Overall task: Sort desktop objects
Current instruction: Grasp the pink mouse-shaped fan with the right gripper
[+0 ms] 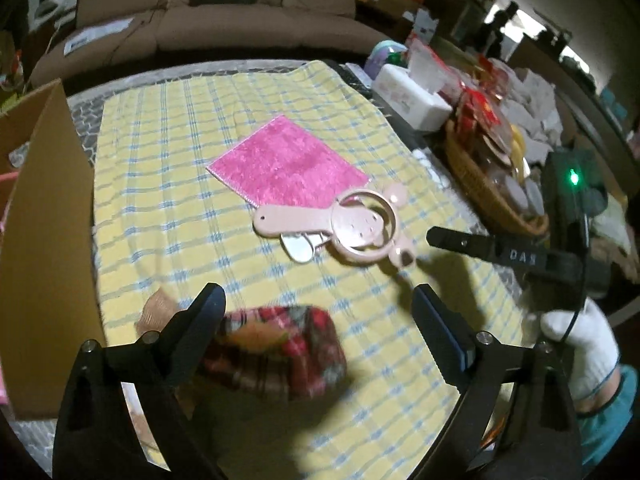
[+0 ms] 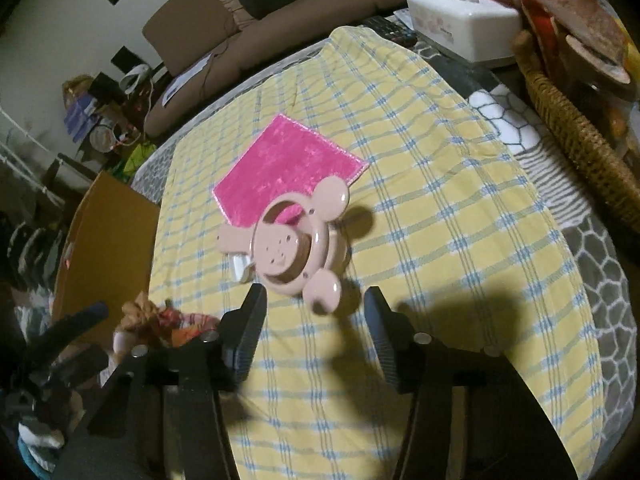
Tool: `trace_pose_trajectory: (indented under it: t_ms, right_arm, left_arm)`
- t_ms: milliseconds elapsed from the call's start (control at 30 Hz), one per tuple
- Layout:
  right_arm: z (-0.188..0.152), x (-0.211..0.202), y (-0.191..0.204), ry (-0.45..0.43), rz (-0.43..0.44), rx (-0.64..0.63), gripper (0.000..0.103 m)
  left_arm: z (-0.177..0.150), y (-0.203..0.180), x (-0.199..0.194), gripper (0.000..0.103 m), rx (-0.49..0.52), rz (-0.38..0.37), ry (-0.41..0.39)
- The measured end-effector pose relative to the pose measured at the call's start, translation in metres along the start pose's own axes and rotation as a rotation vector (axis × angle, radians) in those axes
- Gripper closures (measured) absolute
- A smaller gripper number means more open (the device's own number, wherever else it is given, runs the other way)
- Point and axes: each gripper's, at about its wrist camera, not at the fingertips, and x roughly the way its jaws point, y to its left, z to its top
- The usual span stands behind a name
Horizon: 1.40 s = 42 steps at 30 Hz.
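A pink bear-shaped hand fan (image 1: 356, 228) lies on the yellow checked cloth (image 1: 200, 184), partly over a pink square cloth (image 1: 288, 162). A red plaid plush toy (image 1: 276, 352) lies just under and between my left gripper's (image 1: 320, 300) open fingers, apart from them. In the right wrist view my right gripper (image 2: 316, 308) is open just short of the fan (image 2: 292, 244), with the pink cloth (image 2: 280, 168) behind it. The plush toy (image 2: 168, 320) shows at the left. My right gripper also shows in the left wrist view (image 1: 444, 236).
A cardboard box (image 1: 44, 240) stands at the left of the table. A wicker basket (image 1: 480, 184) of snacks and a white tissue box (image 1: 412, 96) crowd the right side. A brown sofa (image 1: 224, 16) sits behind the table.
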Motion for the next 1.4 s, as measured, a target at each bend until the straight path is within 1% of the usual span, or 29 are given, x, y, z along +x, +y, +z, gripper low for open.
trace_pose_trajectory:
  t_ms: [67,167,367,467,567,600,633,700,733,833,900,1033,1200,1267,1333,1400]
  right_arm:
    - [0.007,0.005,-0.005,-0.003,0.001,0.009,0.051]
    - [0.020,0.010,-0.012,-0.015,0.014,0.034,0.050]
    - [0.047,0.025,-0.034,-0.043,0.098,0.128,0.050]
    - [0.057,0.035,-0.032,-0.038,0.115,0.117,0.051]
    - [0.063,0.044,-0.027,-0.015,0.124,0.104,0.051]
    - [0.063,0.046,-0.025,-0.008,0.132,0.099,0.055]
    - [0.063,0.047,-0.024,-0.007,0.137,0.089,0.061]
    - [0.061,0.046,-0.019,0.001,0.134,0.063,0.068]
    - [0.060,0.045,-0.017,0.003,0.135,0.050,0.071]
    - [0.054,0.038,-0.008,0.003,0.136,0.000,0.074]
    - [0.050,0.033,0.001,0.005,0.135,-0.043,0.074]
    - [0.034,0.021,0.030,0.008,0.136,-0.172,0.074]
    - [-0.006,0.018,0.067,0.044,0.127,-0.333,0.075]
    - [-0.023,0.020,0.078,0.042,0.118,-0.384,0.075]
    - [-0.039,0.022,0.091,0.031,0.108,-0.438,0.079]
    - [-0.051,0.024,0.104,0.021,0.099,-0.487,0.079]
  left_arm:
    - [0.005,0.003,0.006,0.010,-0.020,-0.009,0.007]
    - [0.005,0.003,0.013,0.010,-0.004,0.000,0.016]
    - [0.004,0.004,0.023,0.010,0.005,-0.011,0.038]
    - [0.003,0.007,0.026,0.010,0.005,-0.015,0.047]
    - [0.001,0.009,0.024,0.010,0.004,-0.018,0.046]
    - [0.001,0.011,0.023,0.010,0.003,-0.020,0.046]
    - [0.002,0.011,0.023,0.010,0.003,-0.019,0.046]
    - [0.001,0.014,0.020,0.010,0.000,-0.012,0.044]
    - [0.002,0.016,0.019,0.010,-0.003,-0.010,0.043]
    - [0.001,0.020,0.012,0.010,-0.018,-0.008,0.034]
    - [0.001,0.022,0.007,0.010,-0.024,-0.007,0.029]
    - [-0.002,0.025,-0.006,0.010,-0.030,-0.001,0.014]
    - [-0.006,0.030,-0.021,0.010,-0.046,-0.001,0.001]
    - [-0.009,0.031,-0.026,0.010,-0.056,-0.006,-0.005]
    - [-0.011,0.031,-0.030,0.010,-0.062,-0.011,-0.010]
    - [-0.014,0.031,-0.036,0.010,-0.066,-0.012,-0.015]
